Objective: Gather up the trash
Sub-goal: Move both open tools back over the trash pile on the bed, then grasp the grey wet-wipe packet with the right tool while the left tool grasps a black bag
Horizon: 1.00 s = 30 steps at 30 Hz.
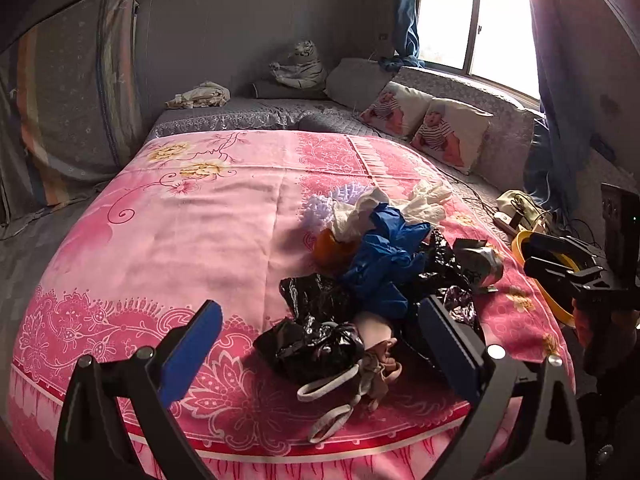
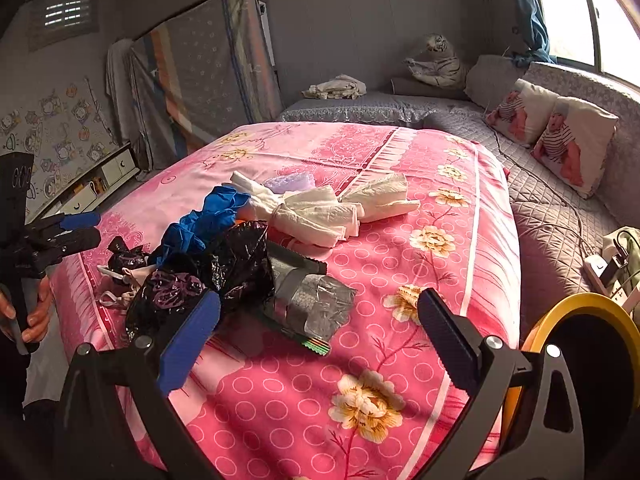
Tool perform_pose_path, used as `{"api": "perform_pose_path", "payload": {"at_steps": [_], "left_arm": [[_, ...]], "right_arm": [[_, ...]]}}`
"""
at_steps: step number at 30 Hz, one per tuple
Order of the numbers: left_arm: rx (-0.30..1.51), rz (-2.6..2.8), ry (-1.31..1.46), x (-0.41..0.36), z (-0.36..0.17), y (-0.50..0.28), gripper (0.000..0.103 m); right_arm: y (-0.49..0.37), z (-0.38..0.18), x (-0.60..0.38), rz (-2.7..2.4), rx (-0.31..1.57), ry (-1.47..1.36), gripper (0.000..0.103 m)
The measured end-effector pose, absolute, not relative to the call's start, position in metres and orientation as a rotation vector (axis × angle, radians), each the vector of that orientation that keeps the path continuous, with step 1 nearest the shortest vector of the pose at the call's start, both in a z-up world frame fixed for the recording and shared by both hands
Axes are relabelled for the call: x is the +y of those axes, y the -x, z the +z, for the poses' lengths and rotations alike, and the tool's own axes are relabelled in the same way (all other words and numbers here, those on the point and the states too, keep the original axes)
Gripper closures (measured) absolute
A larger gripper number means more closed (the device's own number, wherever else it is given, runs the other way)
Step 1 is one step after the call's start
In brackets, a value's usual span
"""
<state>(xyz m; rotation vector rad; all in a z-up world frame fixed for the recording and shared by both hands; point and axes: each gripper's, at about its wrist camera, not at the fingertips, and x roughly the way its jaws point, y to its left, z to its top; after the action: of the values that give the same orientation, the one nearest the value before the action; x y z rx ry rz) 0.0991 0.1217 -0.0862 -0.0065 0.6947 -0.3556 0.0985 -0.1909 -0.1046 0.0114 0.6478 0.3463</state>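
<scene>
A pile of trash lies on the pink flowered blanket (image 1: 200,216): black plastic bags (image 1: 320,336), blue gloves (image 1: 384,264), white crumpled paper (image 1: 424,200), a silver foil wrapper (image 1: 478,262), an orange thing (image 1: 330,246) and a face mask with white loops (image 1: 340,392). My left gripper (image 1: 320,352) is open and empty, just above the near end of the pile. My right gripper (image 2: 320,336) is open and empty, above the foil wrapper (image 2: 312,304), with the black bags (image 2: 224,264), blue gloves (image 2: 208,220) and white paper (image 2: 320,212) beyond.
A yellow-rimmed bin (image 2: 580,344) stands off the bed's right edge, also in the left wrist view (image 1: 548,280). A power strip with cables (image 2: 600,276) lies on the grey quilt. Baby-print pillows (image 2: 560,140) and a plush tiger (image 2: 440,60) line the back.
</scene>
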Motion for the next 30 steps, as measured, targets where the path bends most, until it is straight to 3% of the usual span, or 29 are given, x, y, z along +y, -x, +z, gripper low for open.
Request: {"api": "perform_pose_path", "payload": {"at_steps": [23,30], "left_arm": [[0.801,-0.424,0.159,0.127,-0.127,-0.144,0.008],[0.814,-0.415,0.196,0.133,-0.133,-0.151,0.013]], "right_arm": [[-0.124,-0.123,-0.177,0.350,0.698,-0.004,0.009],[-0.138,-0.133,-0.181,0.338,0.747,-0.045,0.021]]}}
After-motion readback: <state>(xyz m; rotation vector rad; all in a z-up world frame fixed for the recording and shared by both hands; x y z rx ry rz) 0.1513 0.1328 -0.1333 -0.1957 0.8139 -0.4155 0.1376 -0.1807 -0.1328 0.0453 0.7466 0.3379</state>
